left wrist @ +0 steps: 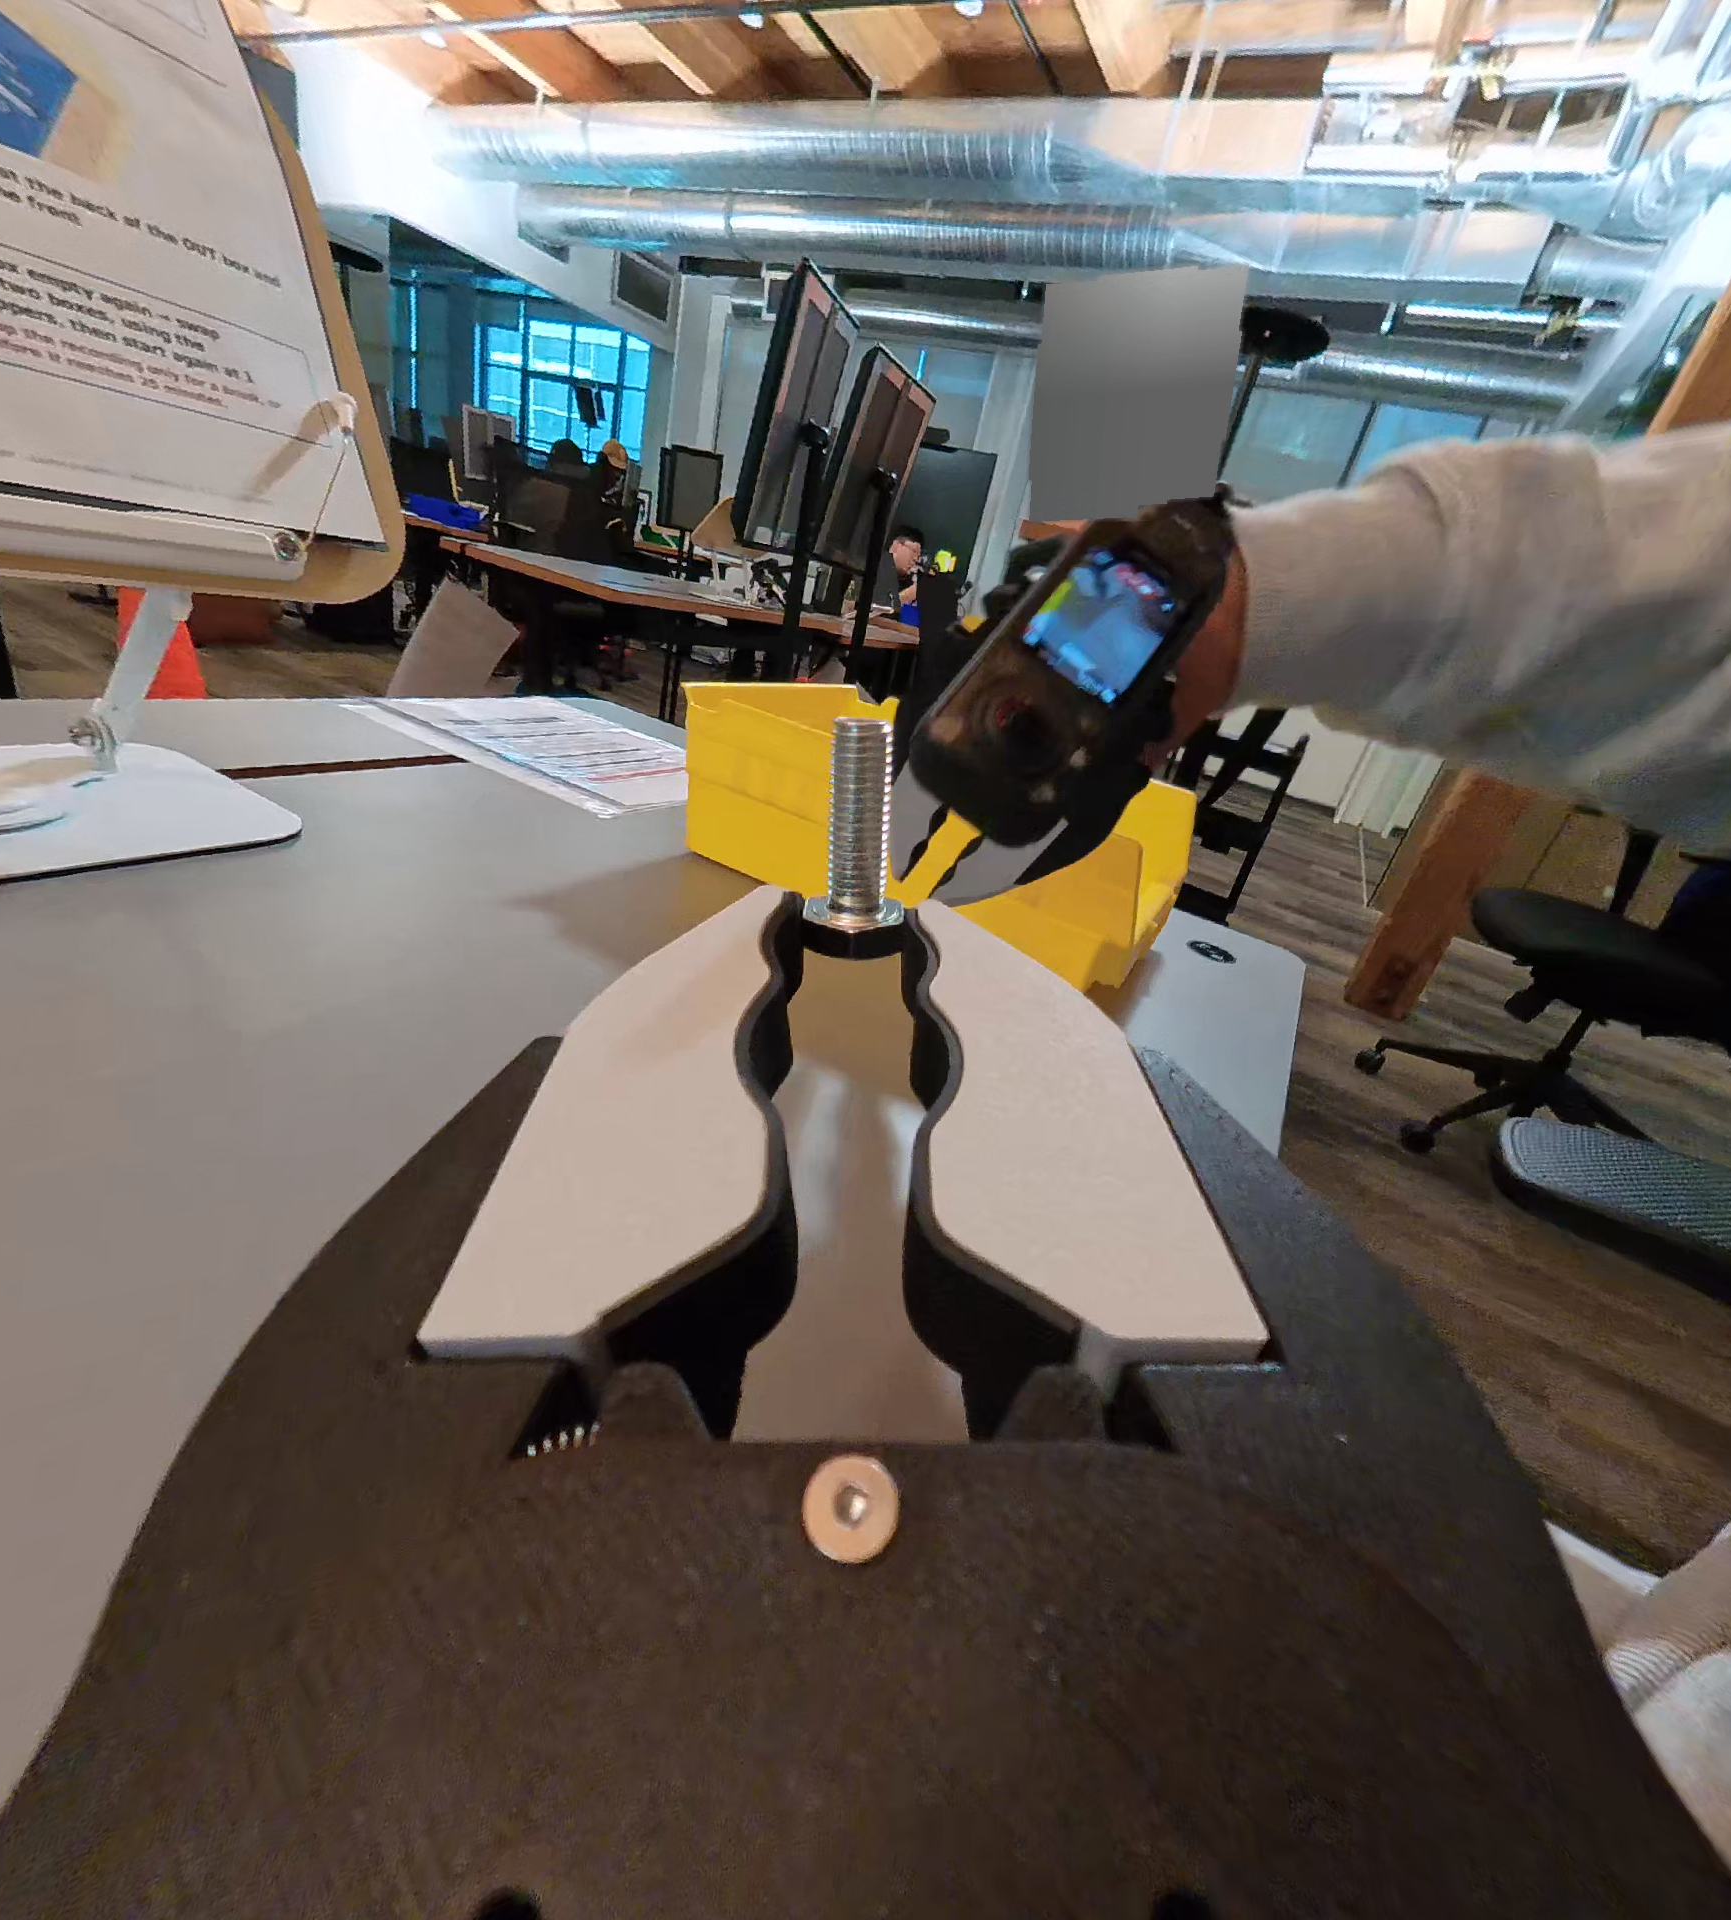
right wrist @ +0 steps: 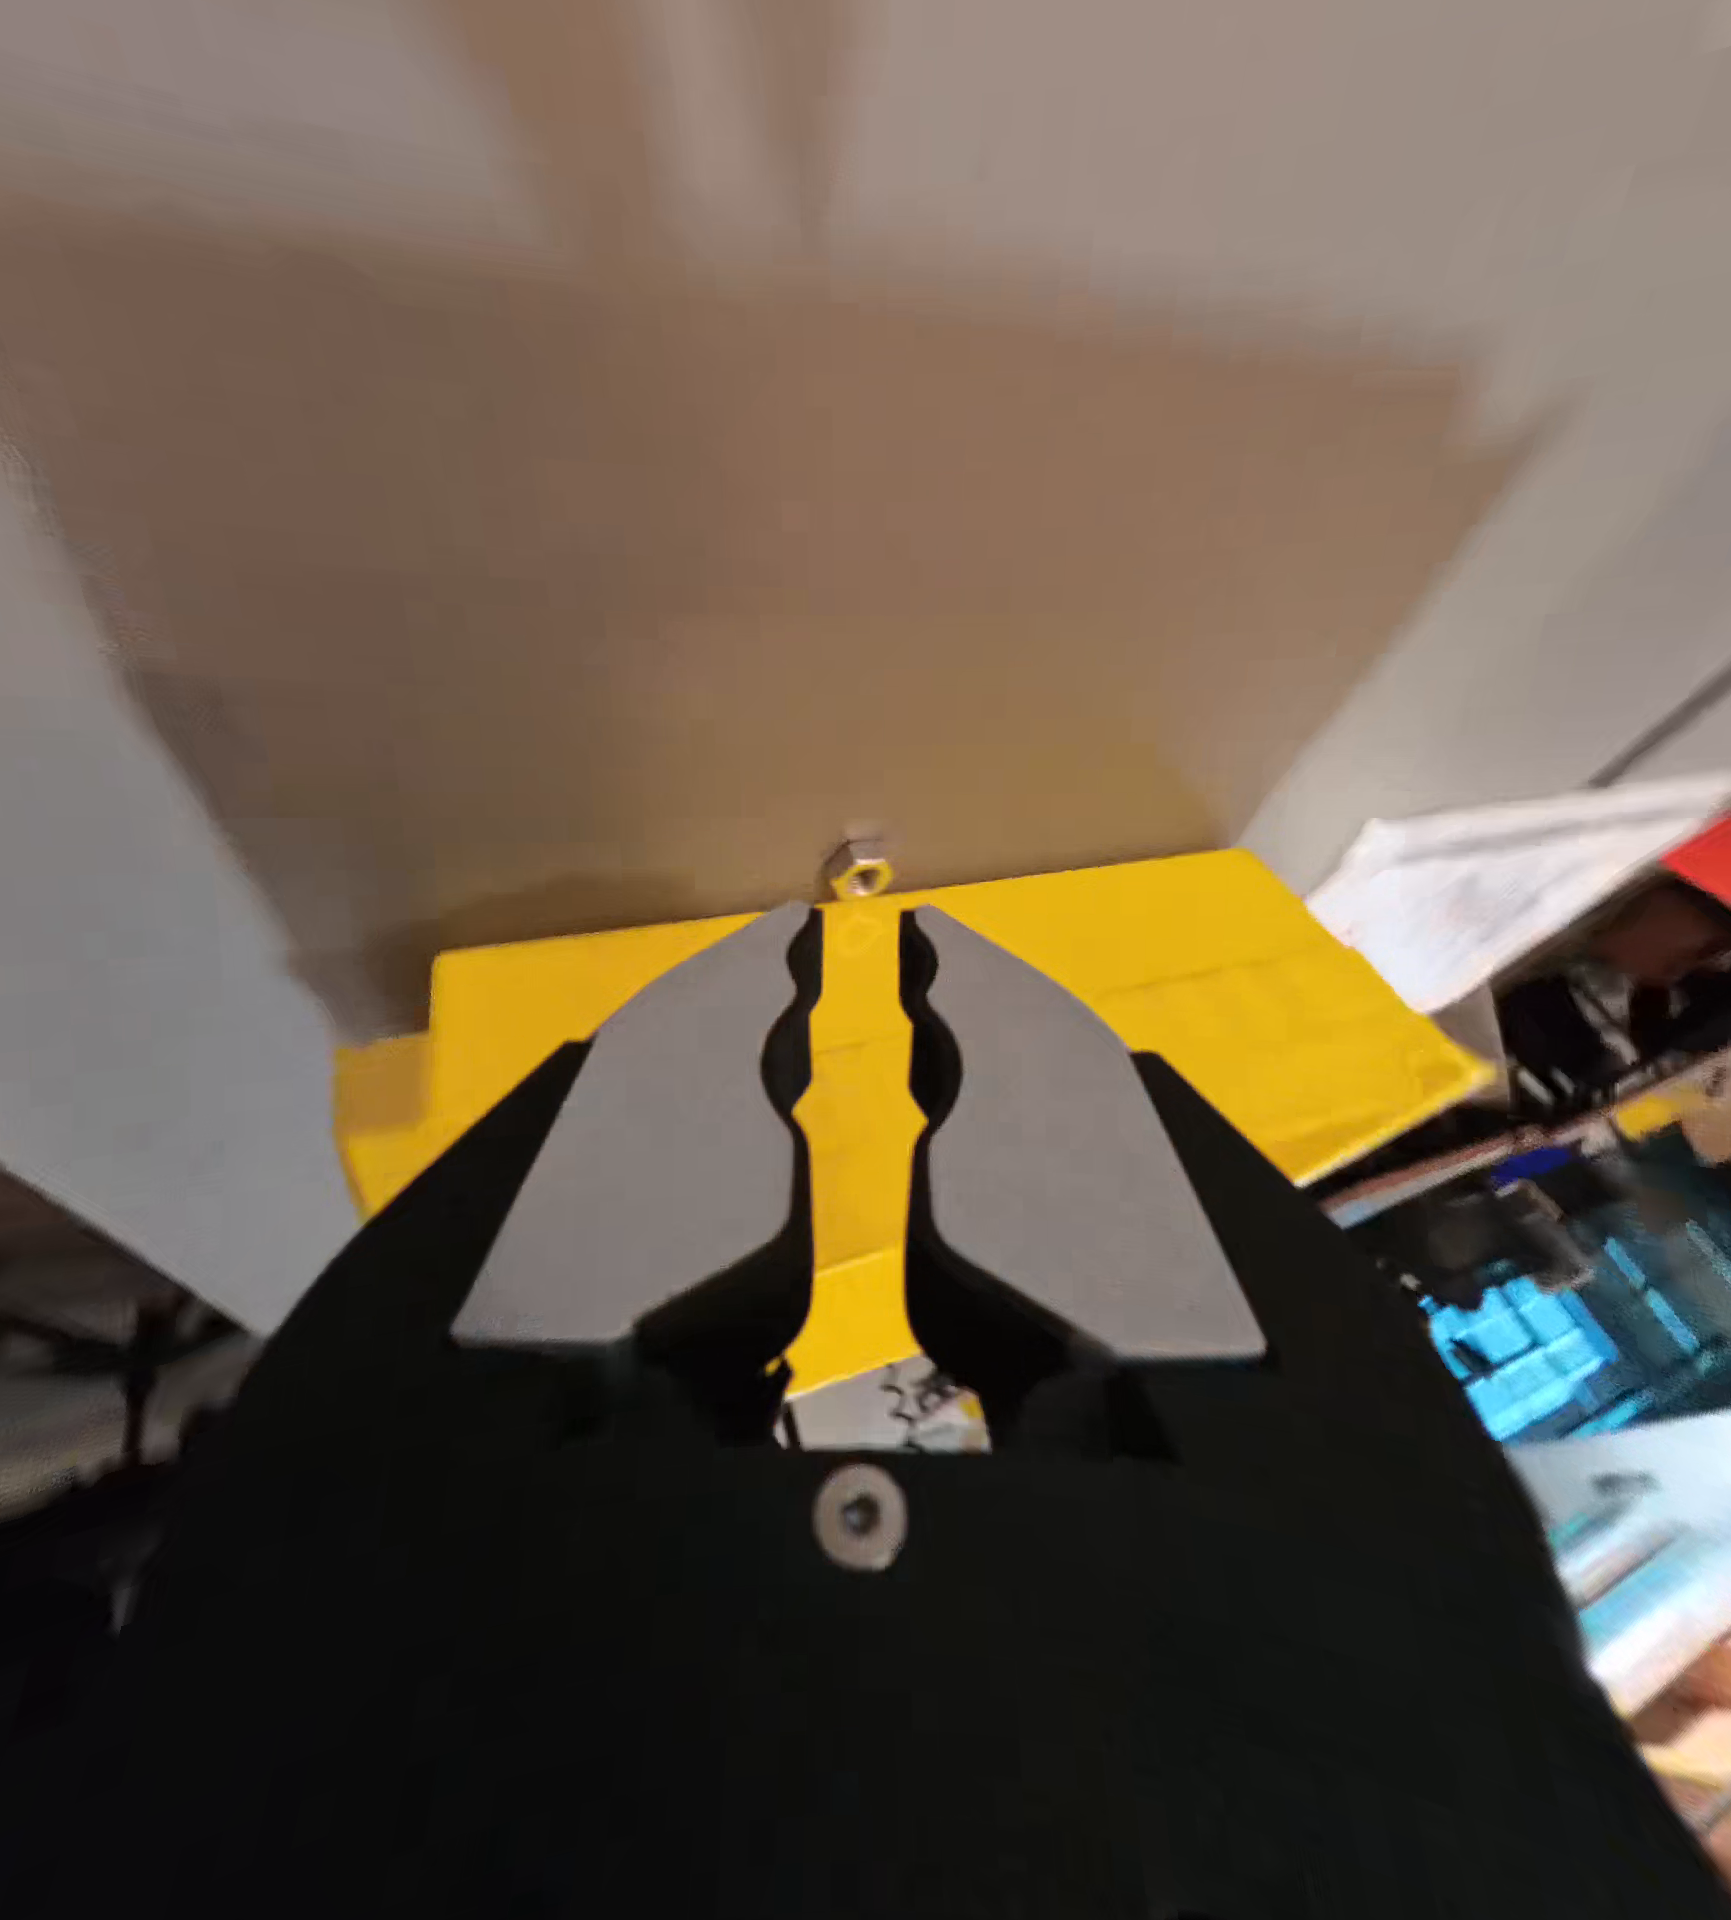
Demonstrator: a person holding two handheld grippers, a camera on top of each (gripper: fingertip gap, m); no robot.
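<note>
My left gripper [left wrist: 853, 925] is shut on the hex head of a silver bolt [left wrist: 861, 810] and holds it upright, threaded shaft pointing up, above the grey table [left wrist: 321, 987]. My right gripper [right wrist: 859, 909] pinches a small silver hex nut [right wrist: 861, 871] at its very fingertips, above a yellow bin [right wrist: 1204, 997]. The nut looks sharp while the background is blurred. In the left wrist view the right gripper [left wrist: 954, 862] with its camera hangs over the yellow bin [left wrist: 767, 790], just right of the bolt, tips pointing down towards it. A hand in a grey sleeve [left wrist: 1515, 623] holds it.
A white stand [left wrist: 92, 800] with a printed sheet [left wrist: 113, 260] stands at the table's left. A laminated sheet [left wrist: 570, 748] lies beside the bin. An office chair [left wrist: 1567, 956] and a wooden post [left wrist: 1463, 831] are to the right, off the table. Desks and monitors are behind.
</note>
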